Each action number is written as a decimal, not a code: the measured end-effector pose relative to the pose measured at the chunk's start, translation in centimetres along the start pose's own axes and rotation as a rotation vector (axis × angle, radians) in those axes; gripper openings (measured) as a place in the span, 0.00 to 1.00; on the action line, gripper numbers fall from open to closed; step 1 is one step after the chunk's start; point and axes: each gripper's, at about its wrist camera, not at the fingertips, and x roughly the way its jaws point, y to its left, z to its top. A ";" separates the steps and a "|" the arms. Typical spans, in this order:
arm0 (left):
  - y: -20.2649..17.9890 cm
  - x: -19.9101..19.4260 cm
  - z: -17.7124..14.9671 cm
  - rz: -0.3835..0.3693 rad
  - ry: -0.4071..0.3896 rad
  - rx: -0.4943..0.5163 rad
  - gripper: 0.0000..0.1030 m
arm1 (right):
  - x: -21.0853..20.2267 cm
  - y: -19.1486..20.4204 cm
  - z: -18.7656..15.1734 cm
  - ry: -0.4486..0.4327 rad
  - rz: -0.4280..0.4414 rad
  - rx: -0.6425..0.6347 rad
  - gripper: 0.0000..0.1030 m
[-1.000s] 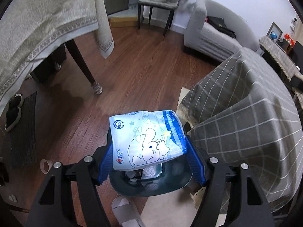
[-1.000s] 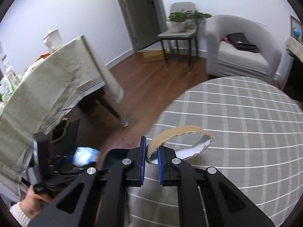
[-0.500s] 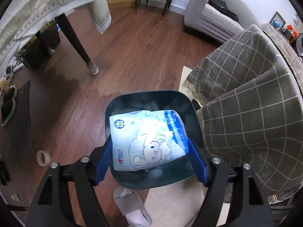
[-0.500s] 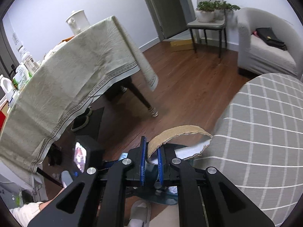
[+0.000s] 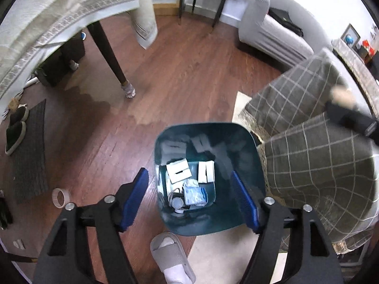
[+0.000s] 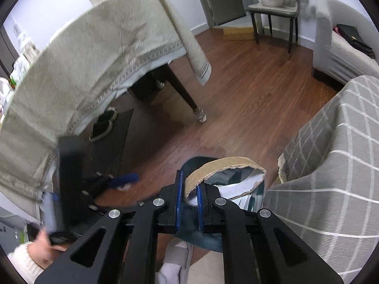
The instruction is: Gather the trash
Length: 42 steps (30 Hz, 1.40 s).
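Hovering above the teal bin [image 6: 257,190], the right gripper [image 6: 189,193] pinched a torn cardboard strip [image 6: 220,168] by one end — light, floppy; left gripper [image 5: 189,196] gaped empty over the bin.

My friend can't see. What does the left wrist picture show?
An open left tool hangs empty over a dark teal trash bin on a wooden floor. Paper scraps and a blue-and-white packet lie inside the bin, beside a checked grey cover.
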 end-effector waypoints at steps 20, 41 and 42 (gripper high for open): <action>0.1 -6.9 1.9 -0.015 -0.194 -0.007 0.52 | 10.0 -0.8 -4.8 0.312 -0.075 -0.067 0.48; -0.2 -10.0 4.9 -0.024 -0.270 -0.014 0.53 | 3.5 0.2 -2.1 0.174 -0.081 -0.143 0.56; -0.2 -10.1 4.9 -0.016 -0.269 -0.012 0.53 | 2.5 0.4 -1.6 0.150 -0.084 -0.149 0.56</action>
